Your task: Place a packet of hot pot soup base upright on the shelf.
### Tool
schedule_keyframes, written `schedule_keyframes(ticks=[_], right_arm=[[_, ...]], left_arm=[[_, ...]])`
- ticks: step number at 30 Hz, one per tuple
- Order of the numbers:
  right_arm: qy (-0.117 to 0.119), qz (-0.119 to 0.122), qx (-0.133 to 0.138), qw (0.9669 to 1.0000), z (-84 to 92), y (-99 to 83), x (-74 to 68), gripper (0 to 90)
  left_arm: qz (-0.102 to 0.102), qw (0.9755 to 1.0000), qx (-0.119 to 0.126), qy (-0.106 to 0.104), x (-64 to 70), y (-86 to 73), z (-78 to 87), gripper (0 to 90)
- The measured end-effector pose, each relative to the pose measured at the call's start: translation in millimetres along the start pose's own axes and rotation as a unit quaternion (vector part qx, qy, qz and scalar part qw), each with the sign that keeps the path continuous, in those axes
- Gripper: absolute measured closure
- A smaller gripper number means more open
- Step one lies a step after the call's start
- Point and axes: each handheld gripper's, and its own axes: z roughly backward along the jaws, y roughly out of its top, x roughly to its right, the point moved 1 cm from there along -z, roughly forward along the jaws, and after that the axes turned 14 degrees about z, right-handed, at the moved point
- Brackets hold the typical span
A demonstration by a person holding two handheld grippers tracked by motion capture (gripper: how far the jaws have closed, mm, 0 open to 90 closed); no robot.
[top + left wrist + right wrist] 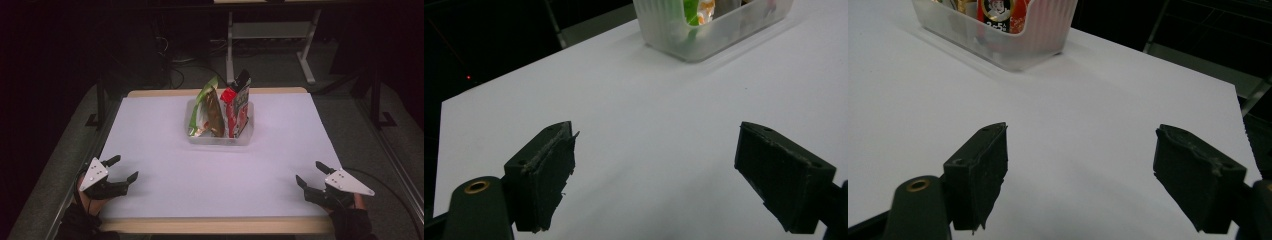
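High view: clear bin [220,138] sits well beyond both spread claws.

The white bench [165,150] is lit evenly from above and reads bright, with a faint bluish cast, while the room around it falls into near black. In the high view the picture is soft and slightly grainy; the tub [220,137] throws only a faint shadow in front of it. In both gripper views the near black jaws are a little blurred and lose surface detail. The tub [704,35] looks milky and soft at the frame's top. A small red light [469,77] glows in the dark.
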Motion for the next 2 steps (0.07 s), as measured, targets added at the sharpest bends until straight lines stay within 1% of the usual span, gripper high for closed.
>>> schedule_keyframes(ticks=[2], right_arm=[[0.000,0.001,0.001,1.0000,-0.2,0.7,-0.7,21.2]], left_arm=[[-0.005,1.0000,-0.004,-0.001,1.6,0.2,-0.9,15.7]])
